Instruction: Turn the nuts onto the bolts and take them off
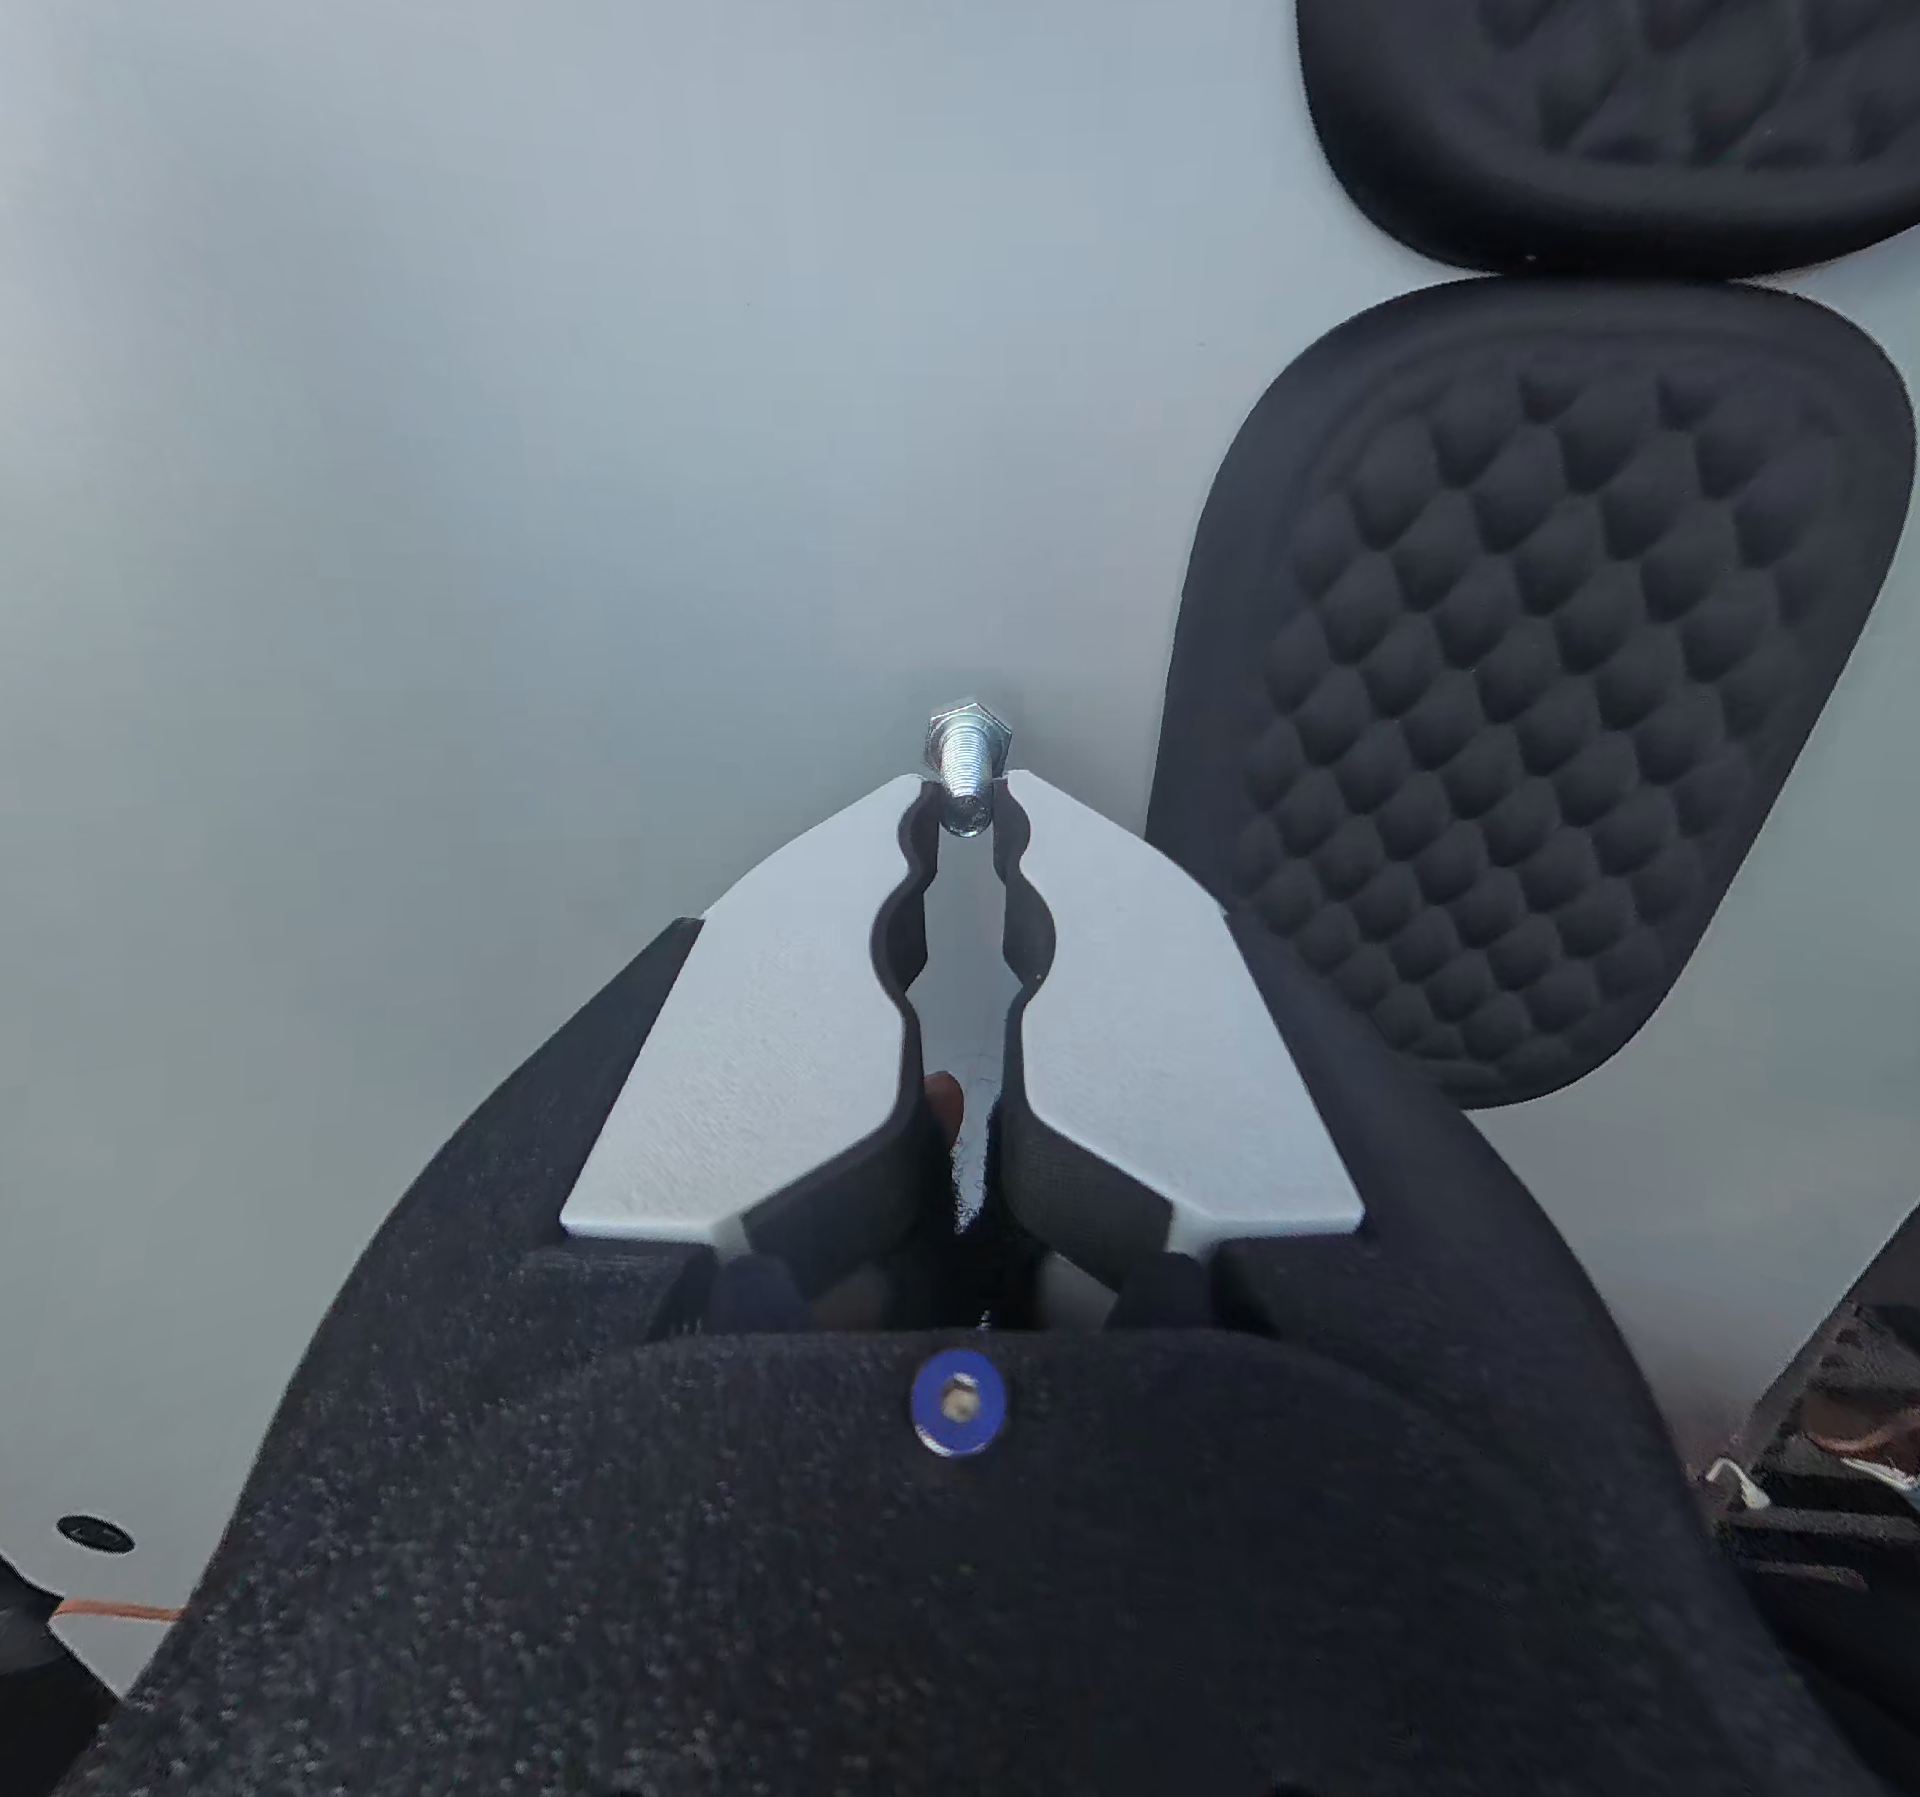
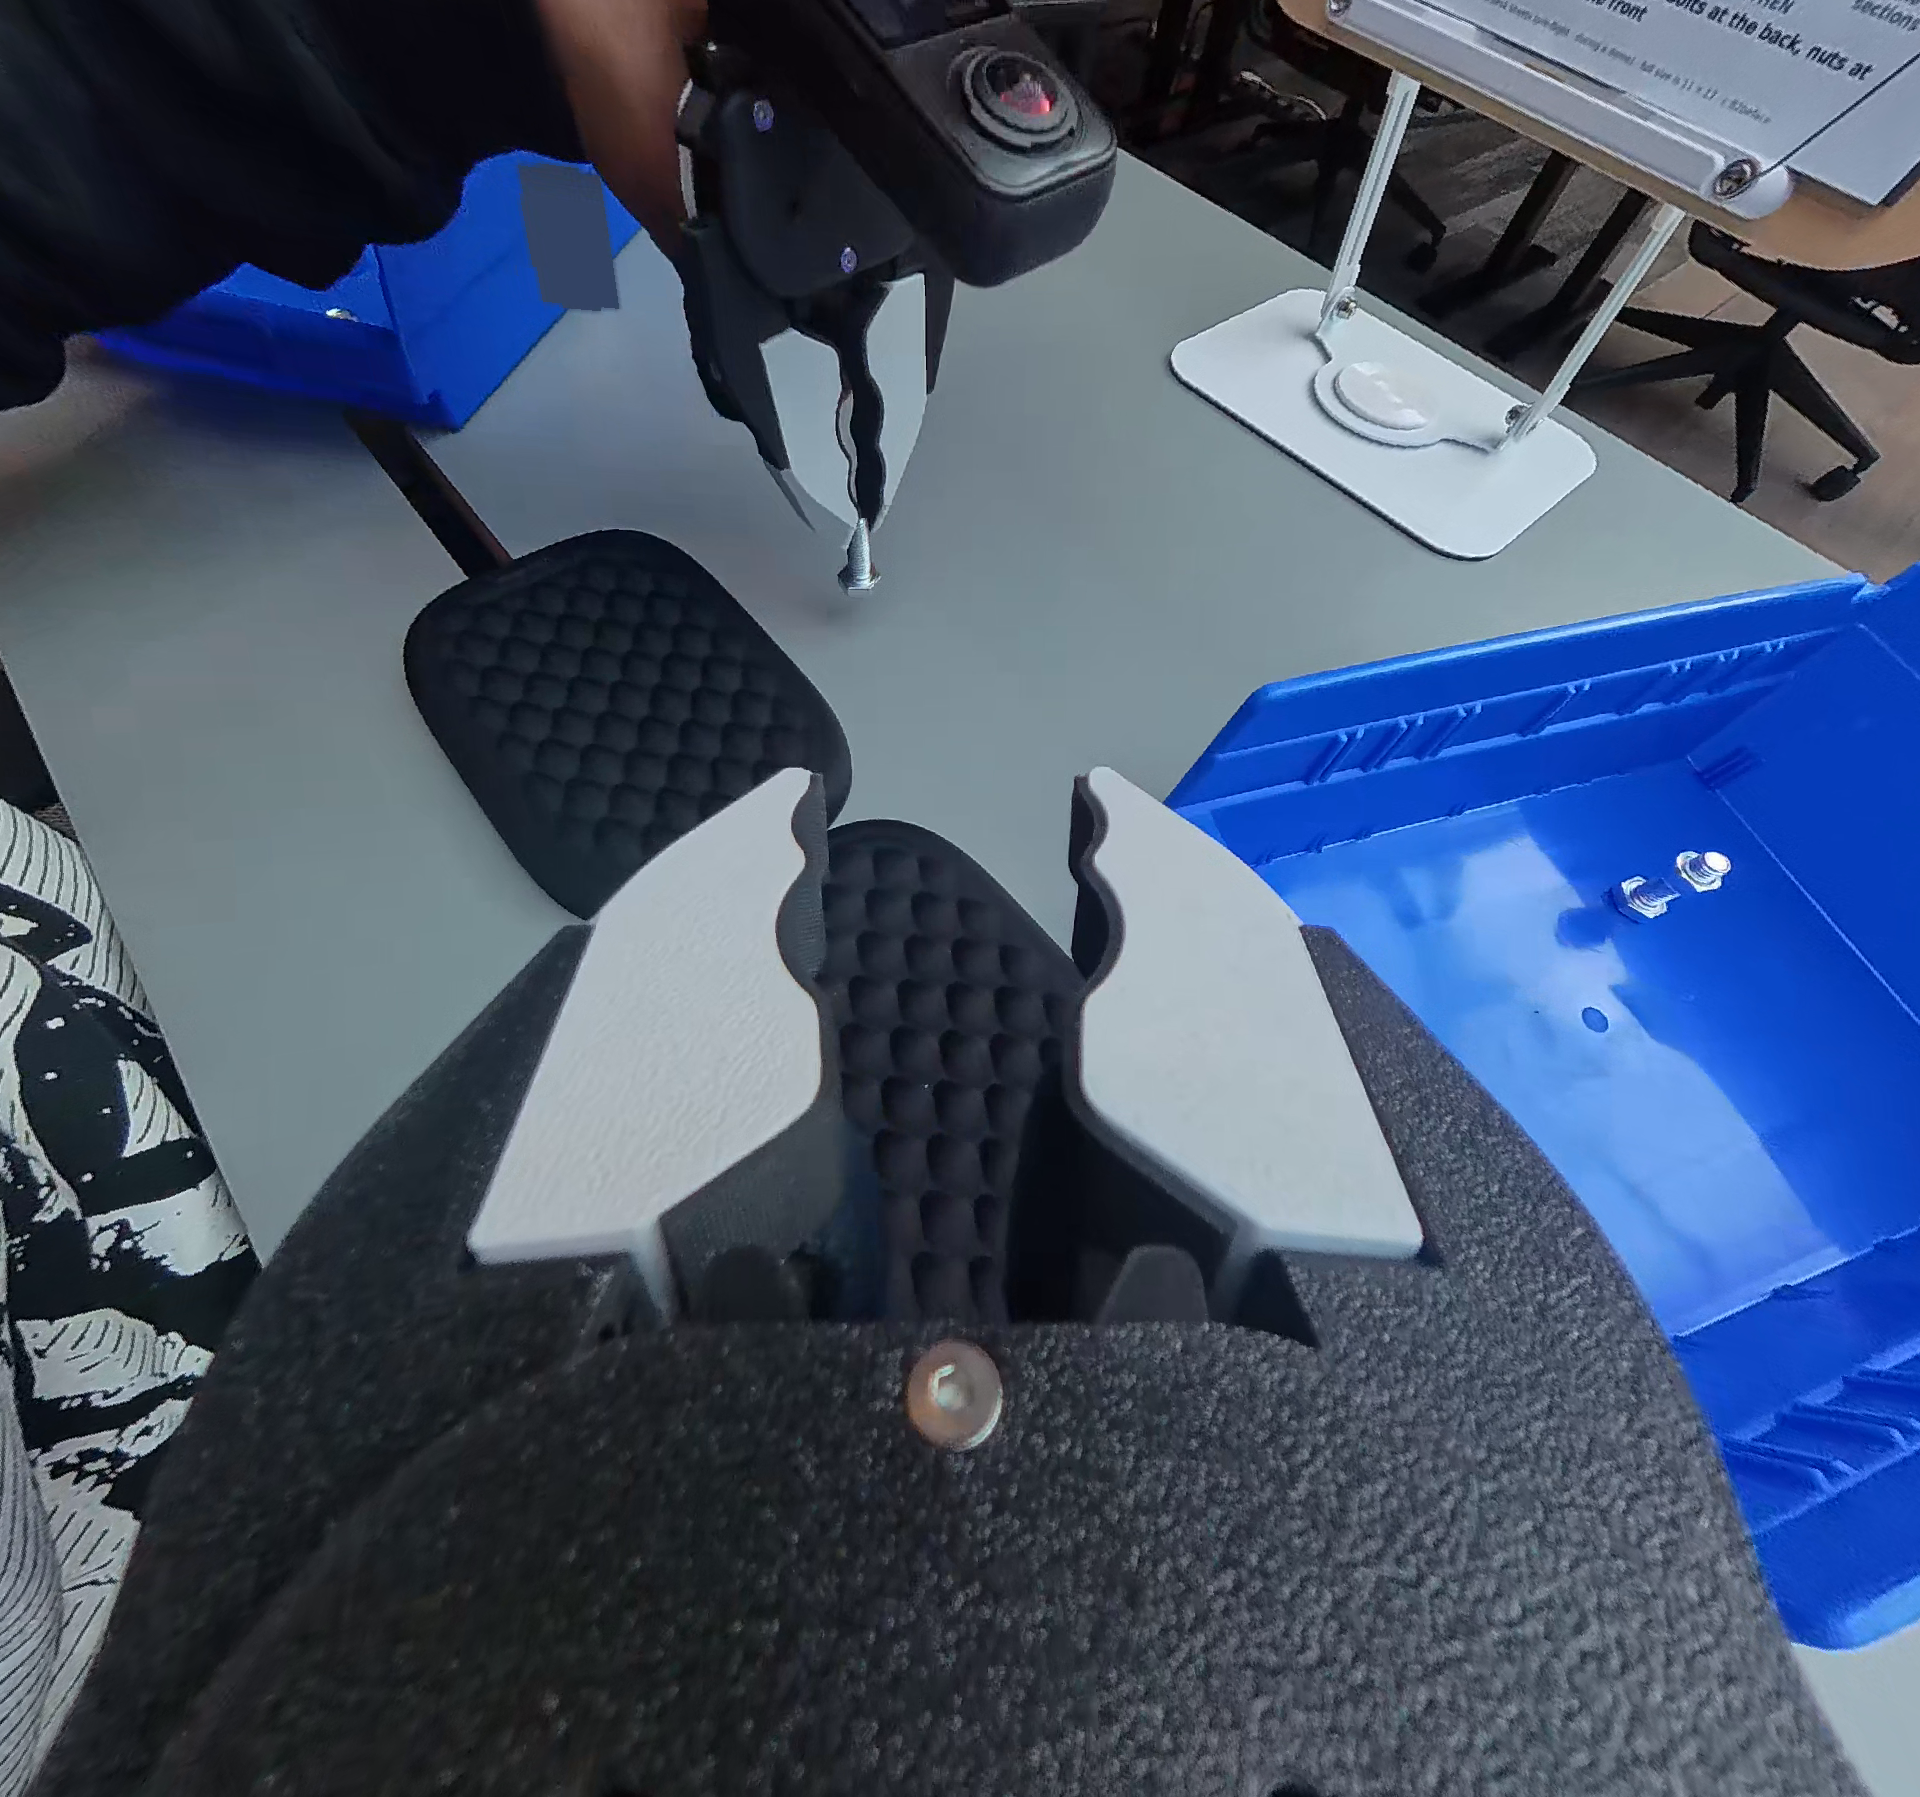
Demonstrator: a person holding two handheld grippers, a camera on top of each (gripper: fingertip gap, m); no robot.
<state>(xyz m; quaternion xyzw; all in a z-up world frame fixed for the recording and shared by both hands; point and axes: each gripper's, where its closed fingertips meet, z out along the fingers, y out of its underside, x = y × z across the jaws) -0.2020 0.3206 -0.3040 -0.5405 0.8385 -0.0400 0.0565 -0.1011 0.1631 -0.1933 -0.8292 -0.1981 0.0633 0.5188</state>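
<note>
A bare bolt (image 1: pixel 962 771) is clamped head-down over the table (image 1: pixel 520 397) by the left gripper (image 1: pixel 964 797), the right gripper (image 2: pixel 948 812) is held apart and empty, and one nutted bolt (image 2: pixel 1673 883) lies in the right bin (image 2: pixel 1507 708), so threading is judged barely begun

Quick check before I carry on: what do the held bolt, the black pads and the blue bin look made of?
Bolt: bright plated steel, judging by its shiny silver threads. Black pads: probably soft foam or rubber, matte with a dimpled quilted surface. Blue bin: hard moulded plastic, glossy, with ribbed walls and reflections.
</note>
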